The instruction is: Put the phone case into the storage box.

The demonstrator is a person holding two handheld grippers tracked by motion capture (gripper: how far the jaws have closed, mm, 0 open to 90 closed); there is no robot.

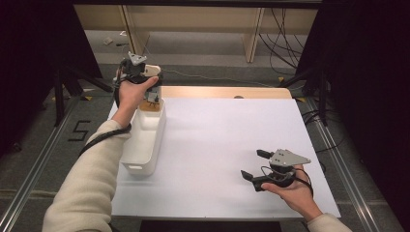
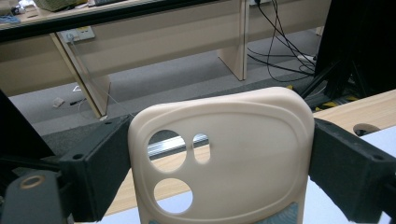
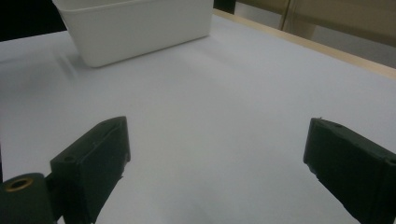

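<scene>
A cream phone case (image 2: 224,154) with camera cut-outs stands upright between the jaws of my left gripper (image 2: 219,172), which is shut on its two sides. In the high view that left gripper (image 1: 145,72) is raised above the far end of a white bin (image 1: 145,140), and the phone case (image 1: 152,70) pokes out at its right. My right gripper (image 1: 254,164) rests low over the white table (image 1: 227,135) at the front right, open, with nothing between its jaws. In the right gripper view the right gripper (image 3: 215,158) faces the bin (image 3: 135,28) across bare table.
The bin is long and narrow and lies along the table's left edge. A wooden strip (image 1: 222,92) with a round hole borders the far edge. Beyond it are floor, desk legs and loose cables (image 1: 285,43). Black stands flank both sides.
</scene>
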